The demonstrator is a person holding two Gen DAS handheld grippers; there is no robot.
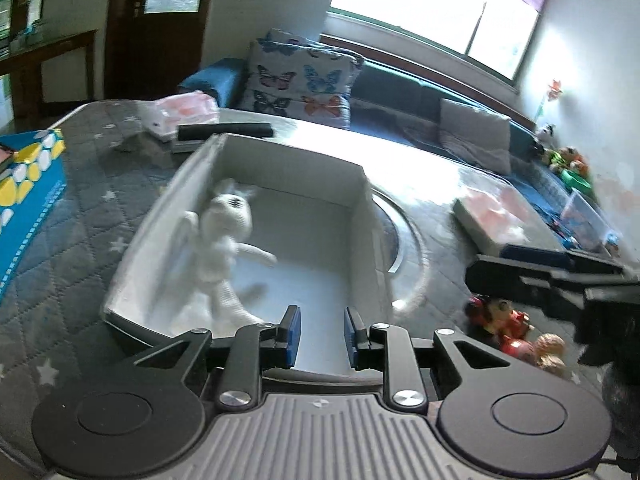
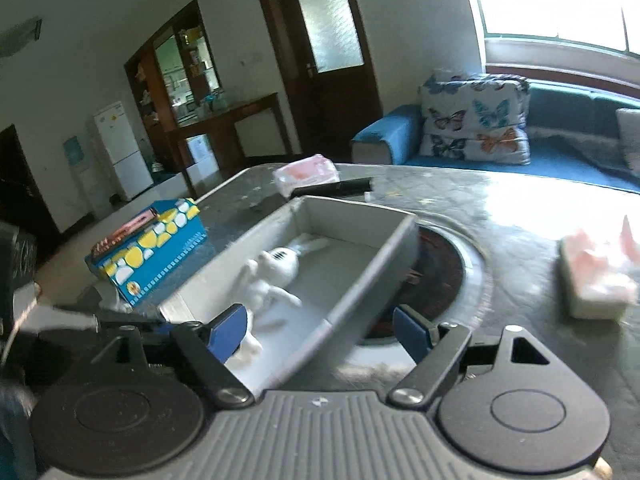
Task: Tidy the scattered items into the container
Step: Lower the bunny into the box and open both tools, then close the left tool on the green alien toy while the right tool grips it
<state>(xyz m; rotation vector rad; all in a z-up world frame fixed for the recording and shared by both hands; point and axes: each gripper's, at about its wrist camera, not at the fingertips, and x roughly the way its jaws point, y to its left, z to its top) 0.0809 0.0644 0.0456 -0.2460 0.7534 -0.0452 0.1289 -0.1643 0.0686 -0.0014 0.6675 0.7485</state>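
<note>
Inside the grey container (image 1: 280,168), against its left wall, the white plush rabbit (image 1: 224,236) lies on its back. My left gripper (image 1: 318,336) hangs over the near rim, fingers apart, nothing between. My right gripper (image 2: 322,334) stands spread wide, empty. Small figurines (image 1: 516,336) lie right of the container.

a home living room: a blue sofa (image 2: 560,152) with butterfly cushions (image 2: 474,120) under a bright window (image 1: 432,8), a dark wooden door (image 2: 320,52), a white fridge (image 2: 120,148), and soft toys (image 1: 568,158) along the wall.
</note>
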